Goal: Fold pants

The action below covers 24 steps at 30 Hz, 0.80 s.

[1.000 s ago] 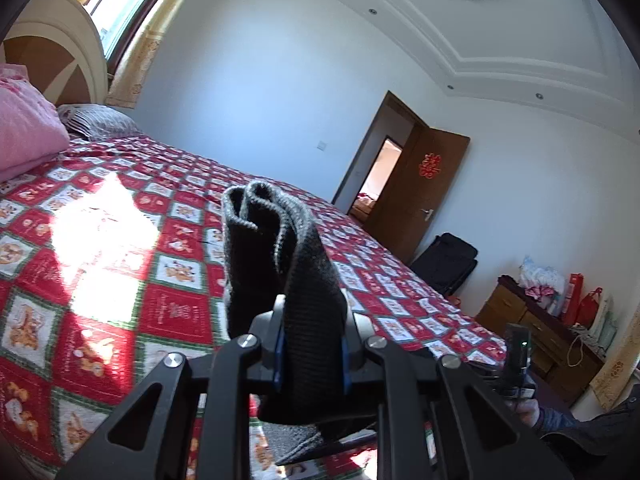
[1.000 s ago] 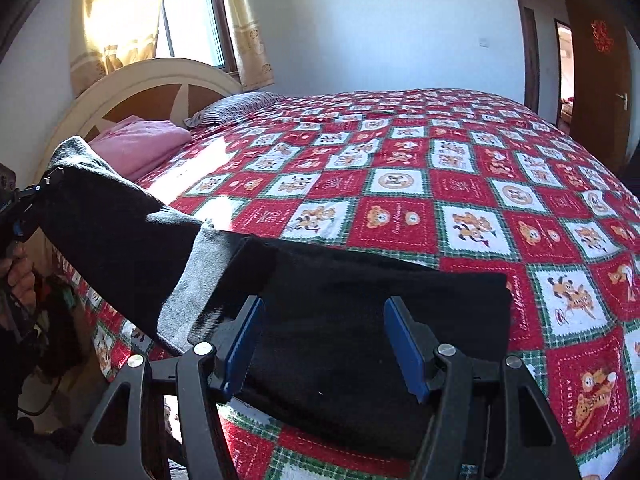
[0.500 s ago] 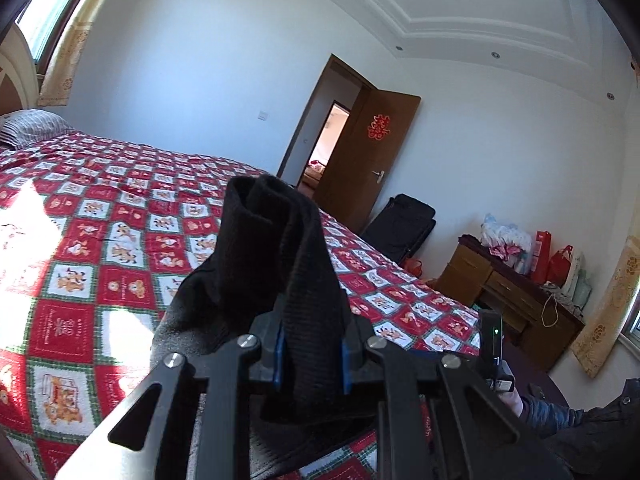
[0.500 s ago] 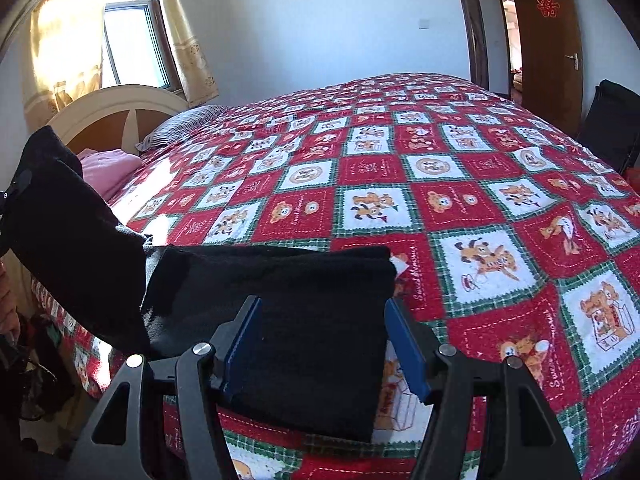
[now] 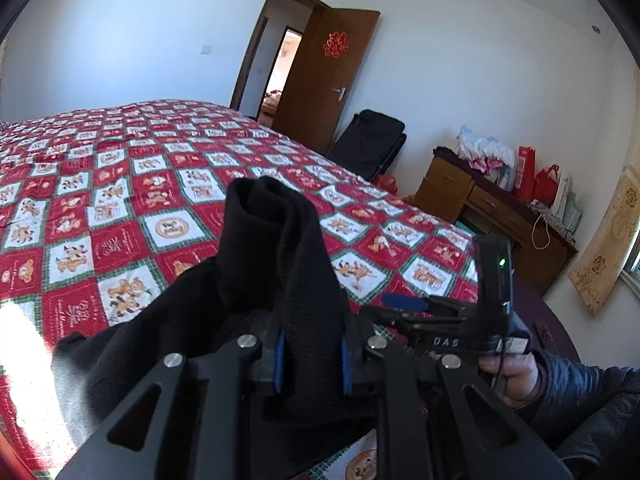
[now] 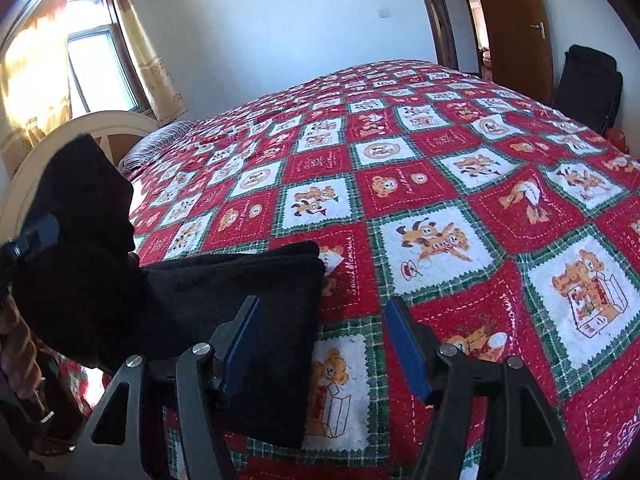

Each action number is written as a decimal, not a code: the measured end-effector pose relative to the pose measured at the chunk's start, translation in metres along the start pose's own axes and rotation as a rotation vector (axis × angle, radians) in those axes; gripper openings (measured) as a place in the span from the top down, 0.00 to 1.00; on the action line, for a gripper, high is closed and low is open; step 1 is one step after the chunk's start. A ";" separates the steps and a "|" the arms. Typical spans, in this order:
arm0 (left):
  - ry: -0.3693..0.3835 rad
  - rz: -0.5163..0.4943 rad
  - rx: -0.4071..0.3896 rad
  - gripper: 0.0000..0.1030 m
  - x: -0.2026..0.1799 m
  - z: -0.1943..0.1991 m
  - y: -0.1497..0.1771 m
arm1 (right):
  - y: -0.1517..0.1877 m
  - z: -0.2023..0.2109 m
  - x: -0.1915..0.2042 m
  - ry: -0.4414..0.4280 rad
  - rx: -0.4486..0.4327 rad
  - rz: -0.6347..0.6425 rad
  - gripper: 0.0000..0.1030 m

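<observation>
The black pants lie folded near the front edge of the bed. Their loose end is lifted, and my left gripper is shut on its ribbed band. In the right wrist view that raised end hangs at the far left. One left gripper finger shows beside it. My right gripper is open just above the quilt. Its left finger is over the right edge of the folded pants, and nothing is between its pads. A hand holds the right gripper.
A red, white and green patchwork quilt covers the bed. At its far left are the headboard and a window. Beyond the bed are an open brown door, a black suitcase and a wooden desk with bags.
My left gripper carried the lifted pants end to the right, over the folded part. My right gripper shifted right, so the pants now lie under only its left finger.
</observation>
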<state>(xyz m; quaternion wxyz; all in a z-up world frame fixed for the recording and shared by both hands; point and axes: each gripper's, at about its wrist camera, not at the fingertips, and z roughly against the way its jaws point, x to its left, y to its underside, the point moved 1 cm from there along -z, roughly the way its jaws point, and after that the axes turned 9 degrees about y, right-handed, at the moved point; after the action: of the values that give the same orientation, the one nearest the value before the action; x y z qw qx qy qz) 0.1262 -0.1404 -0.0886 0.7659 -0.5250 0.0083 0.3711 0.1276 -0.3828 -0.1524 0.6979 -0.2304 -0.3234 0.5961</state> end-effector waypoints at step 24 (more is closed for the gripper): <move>-0.134 -0.112 -0.010 0.35 -0.021 -0.001 0.035 | -0.004 0.002 -0.021 -0.104 -0.005 -0.153 0.37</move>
<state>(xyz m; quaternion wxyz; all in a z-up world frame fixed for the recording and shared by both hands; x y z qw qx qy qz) 0.0913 -0.1472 -0.1089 0.7817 -0.5026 -0.0742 0.3617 0.1273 -0.4044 -0.1520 0.7229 -0.1754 -0.3776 0.5514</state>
